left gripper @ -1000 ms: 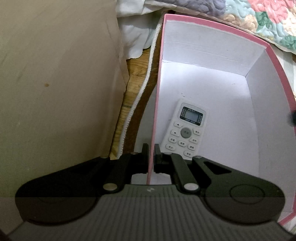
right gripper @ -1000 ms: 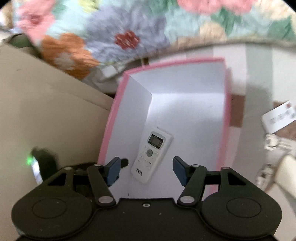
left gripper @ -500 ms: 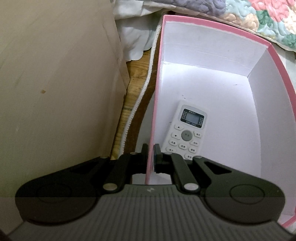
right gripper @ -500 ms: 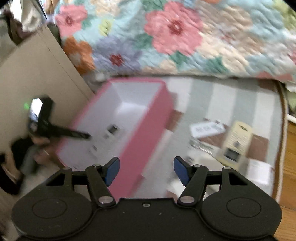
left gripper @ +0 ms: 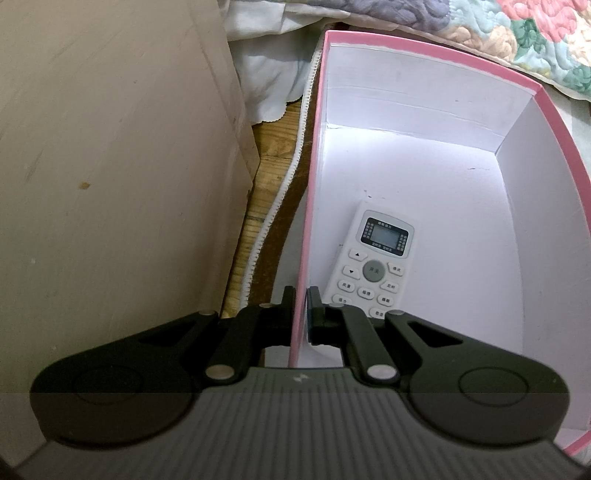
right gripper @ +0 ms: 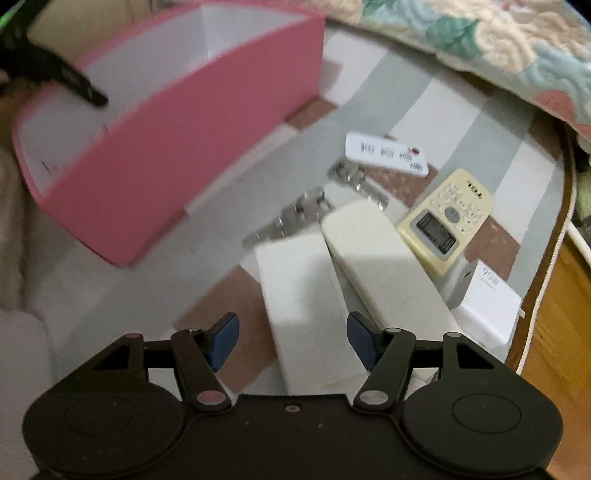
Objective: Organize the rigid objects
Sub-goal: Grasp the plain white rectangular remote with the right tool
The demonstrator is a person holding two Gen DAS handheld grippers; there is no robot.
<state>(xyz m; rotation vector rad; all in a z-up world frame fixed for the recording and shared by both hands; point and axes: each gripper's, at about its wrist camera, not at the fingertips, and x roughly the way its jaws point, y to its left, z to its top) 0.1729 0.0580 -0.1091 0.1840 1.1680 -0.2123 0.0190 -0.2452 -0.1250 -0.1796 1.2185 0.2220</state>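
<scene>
My left gripper (left gripper: 301, 306) is shut on the left wall of the pink box (left gripper: 314, 192), one finger inside and one outside. A white remote (left gripper: 373, 262) lies face up on the box's white floor. In the right wrist view the pink box (right gripper: 177, 147) stands at the upper left, with the left gripper (right gripper: 92, 96) seen dark on its far wall. My right gripper (right gripper: 291, 338) hangs open above a white rectangular box (right gripper: 303, 295) on the striped mat. Beside it lie a long cream block (right gripper: 384, 266), a yellowed remote (right gripper: 443, 221), a white remote (right gripper: 388, 153) and a white charger (right gripper: 484, 299).
A beige cabinet panel (left gripper: 110, 166) rises left of the pink box, with wood floor (left gripper: 273, 147) and white cloth (left gripper: 266, 85) between. A floral quilt (right gripper: 480, 33) borders the mat at the back. Metal pieces (right gripper: 295, 218) lie among the objects. The mat's corded edge (right gripper: 554, 258) meets wood floor on the right.
My right gripper has swung away from above the pink box, rightward and down, rolling as it went, and now hangs over the pile of objects on the mat. The left gripper has kept still.
</scene>
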